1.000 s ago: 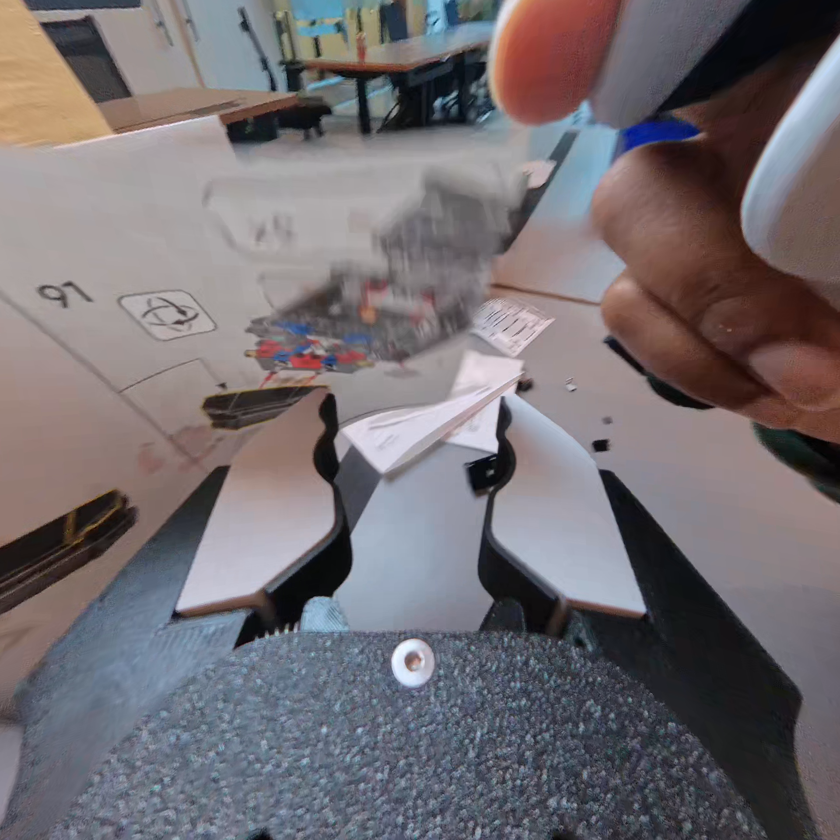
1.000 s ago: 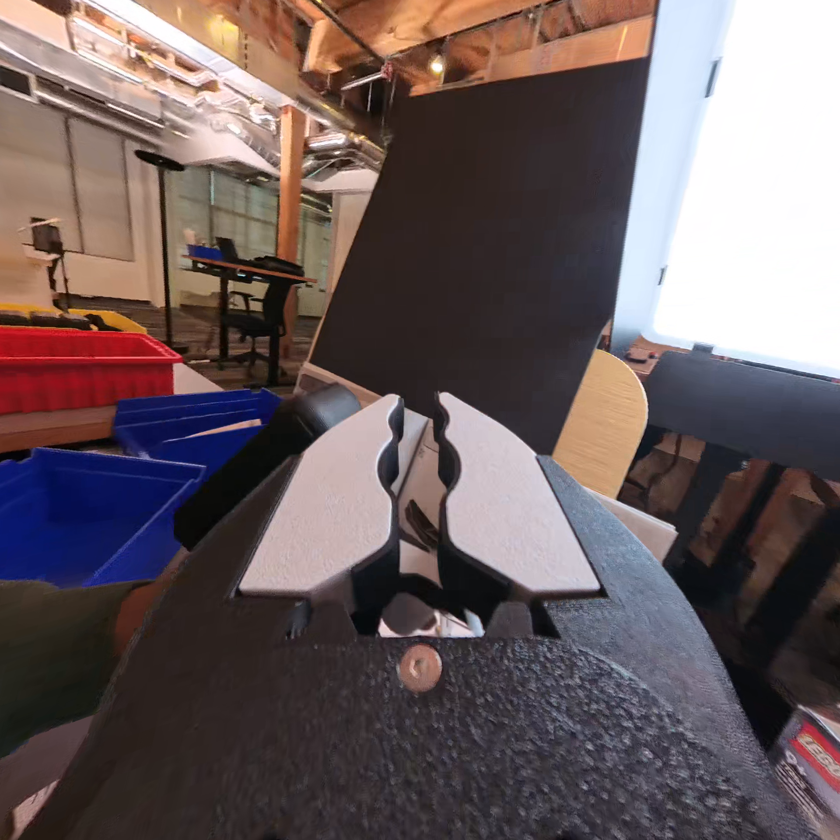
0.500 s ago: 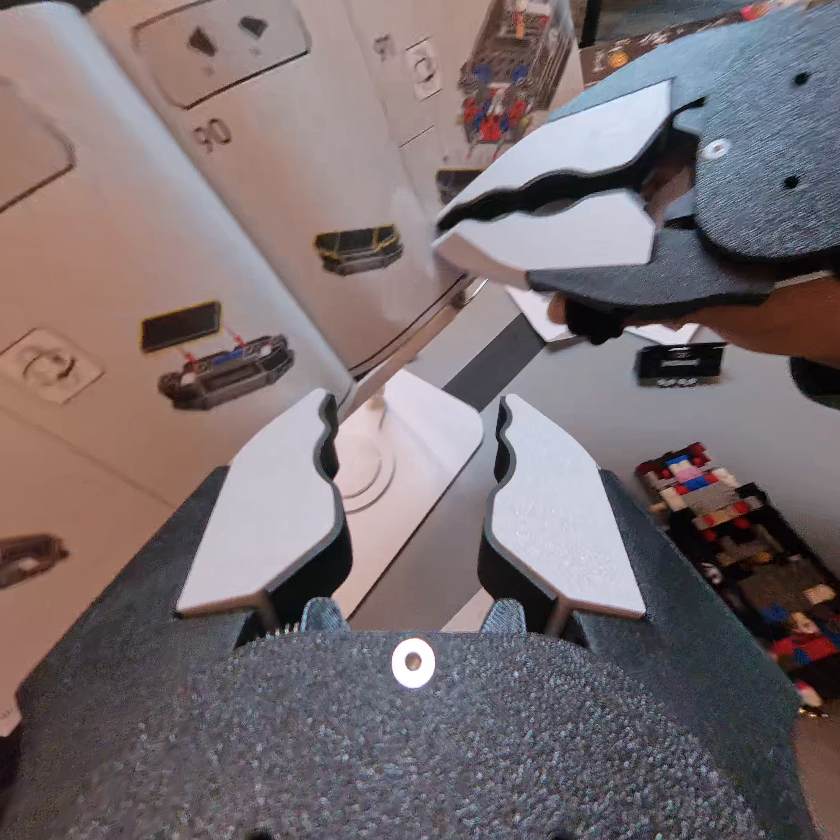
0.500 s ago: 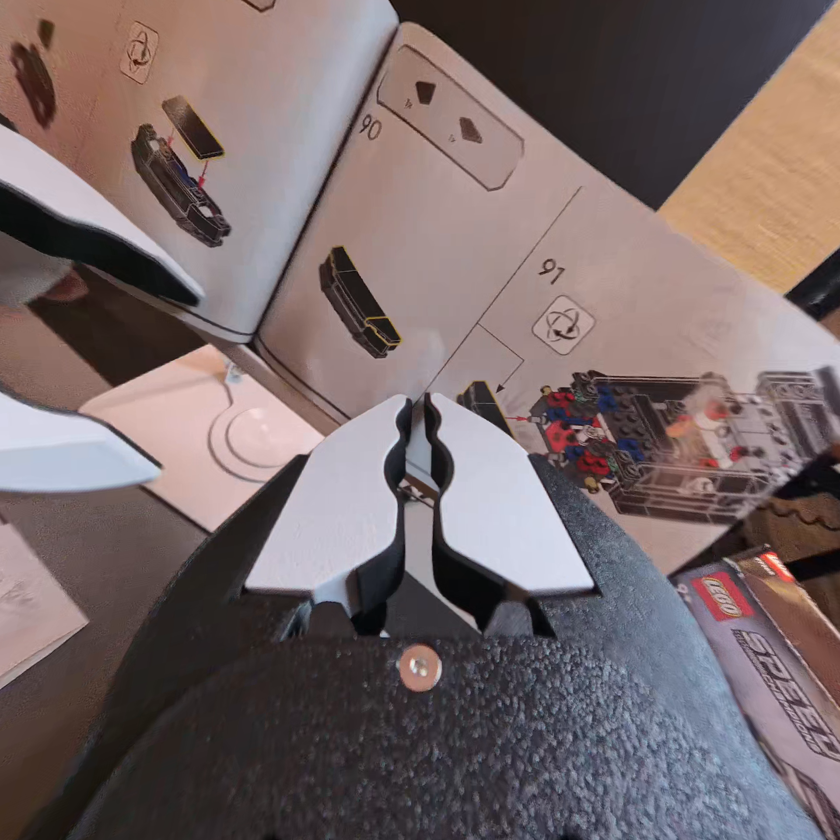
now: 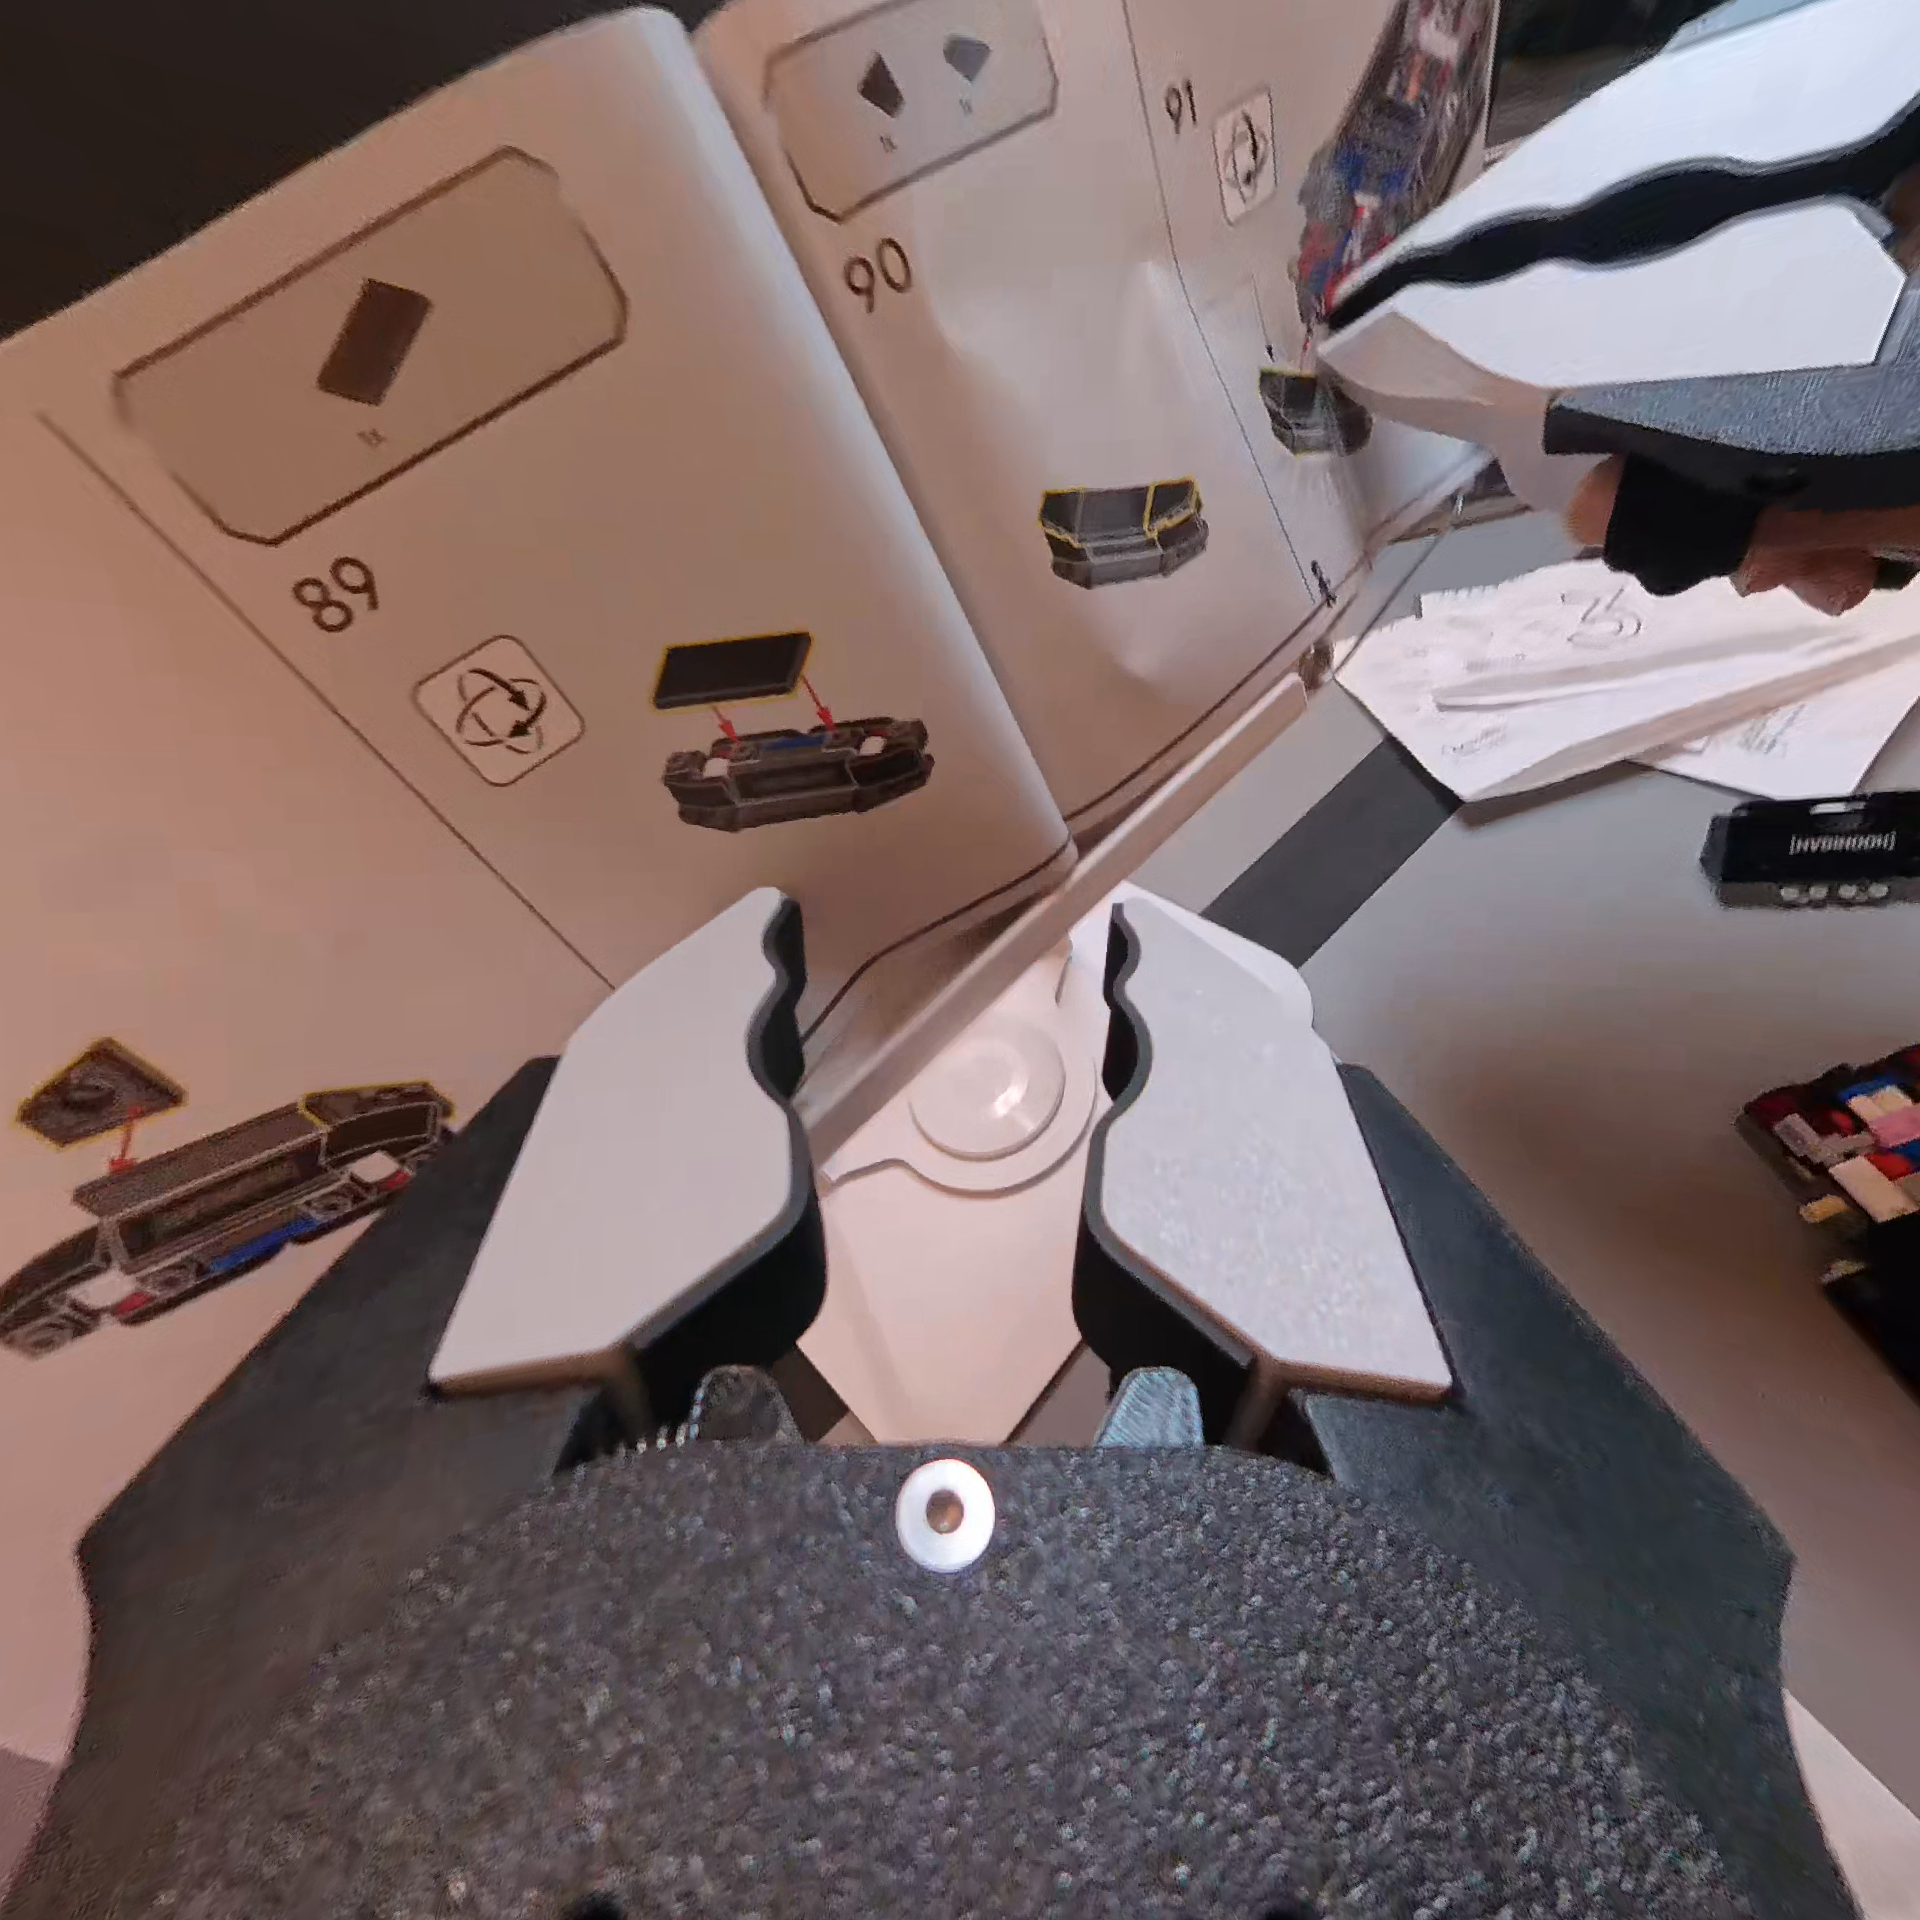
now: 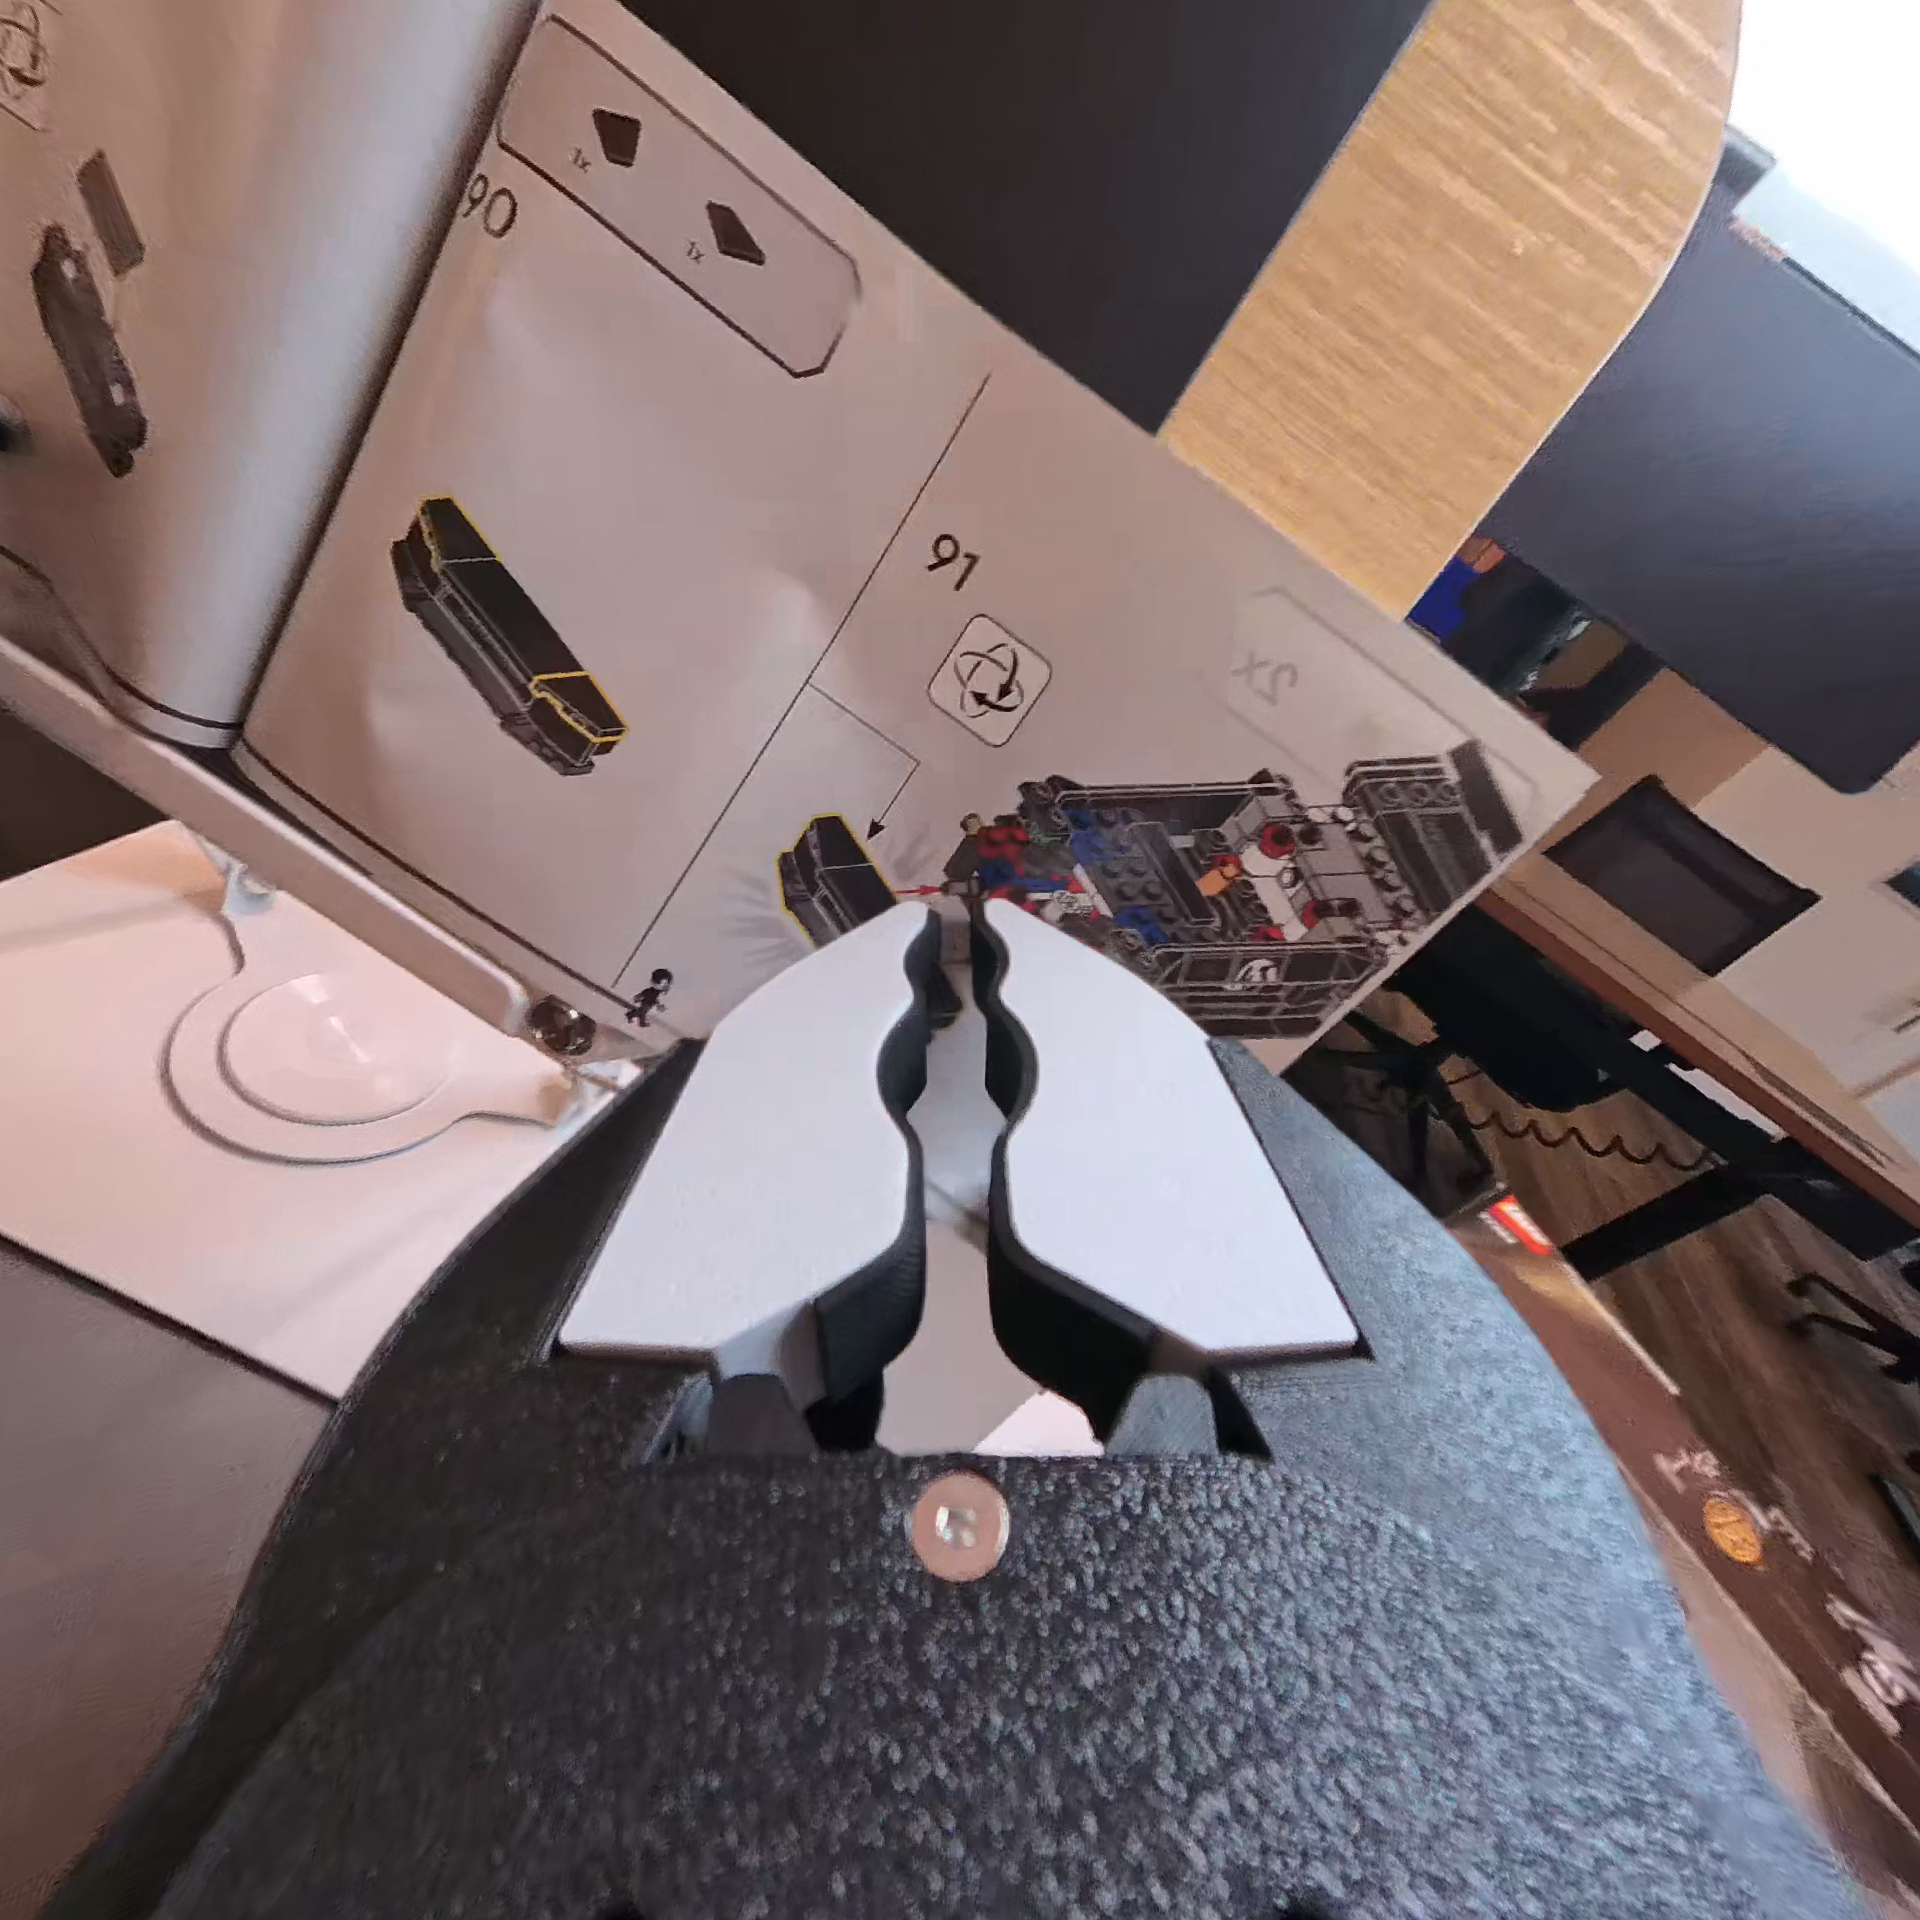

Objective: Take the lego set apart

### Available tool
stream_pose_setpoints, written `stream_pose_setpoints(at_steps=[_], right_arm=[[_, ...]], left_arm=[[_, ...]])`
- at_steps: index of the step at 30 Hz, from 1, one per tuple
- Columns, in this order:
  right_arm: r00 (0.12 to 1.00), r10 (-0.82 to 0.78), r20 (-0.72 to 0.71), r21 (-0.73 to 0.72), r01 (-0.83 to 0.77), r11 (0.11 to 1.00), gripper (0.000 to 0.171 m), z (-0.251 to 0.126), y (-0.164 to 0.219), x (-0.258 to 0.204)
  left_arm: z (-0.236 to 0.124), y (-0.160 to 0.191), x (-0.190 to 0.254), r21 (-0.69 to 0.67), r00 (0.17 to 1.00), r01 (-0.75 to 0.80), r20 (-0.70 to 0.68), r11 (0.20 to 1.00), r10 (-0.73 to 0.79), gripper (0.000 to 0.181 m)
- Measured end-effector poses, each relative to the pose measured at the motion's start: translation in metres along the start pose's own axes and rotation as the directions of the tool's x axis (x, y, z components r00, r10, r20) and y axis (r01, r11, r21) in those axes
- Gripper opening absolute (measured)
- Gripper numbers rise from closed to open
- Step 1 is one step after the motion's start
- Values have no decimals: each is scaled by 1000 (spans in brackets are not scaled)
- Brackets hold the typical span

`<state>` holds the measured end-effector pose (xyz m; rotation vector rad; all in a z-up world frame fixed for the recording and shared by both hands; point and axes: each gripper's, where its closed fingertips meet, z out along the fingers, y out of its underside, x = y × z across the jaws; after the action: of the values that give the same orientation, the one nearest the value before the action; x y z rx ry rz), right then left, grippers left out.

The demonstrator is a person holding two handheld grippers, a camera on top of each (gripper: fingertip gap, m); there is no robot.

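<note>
We pinch the booklet [image 6: 644, 582] page in our nearly closed right gripper [image 6: 951, 914], left gripper [image 5: 951, 935] wide and empty; the lego set [image 5: 1849, 1153] waits aside, untouched, needing us next.

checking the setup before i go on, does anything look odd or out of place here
The instruction booklet is propped on a white stand, and the right tool is pinched on its right-hand page's lower edge, which looks dented nearby. The left tool is open and empty. The lego build lies untouched at the table's right edge.
</note>
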<state>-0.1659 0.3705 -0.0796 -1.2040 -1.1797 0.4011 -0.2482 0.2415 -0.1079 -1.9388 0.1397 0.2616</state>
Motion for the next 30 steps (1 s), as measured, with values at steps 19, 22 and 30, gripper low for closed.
stream_pose_setpoints(at_steps=[19,22,30], right_arm=[[989,146,35,23,-147,989,9,-10,17,-3],[979,200,46,11,-201,980,9,-11,22,-6],[947,319,31,-37,-318,947,10,-16,34,-1]], left_arm=[[-10,-8,15,26,996,-72,50,997,71,55],[-7,-29,29,85,995,-93,46,992,90,44],[37,-42,42,3,966,-244,94,970,243,24]])
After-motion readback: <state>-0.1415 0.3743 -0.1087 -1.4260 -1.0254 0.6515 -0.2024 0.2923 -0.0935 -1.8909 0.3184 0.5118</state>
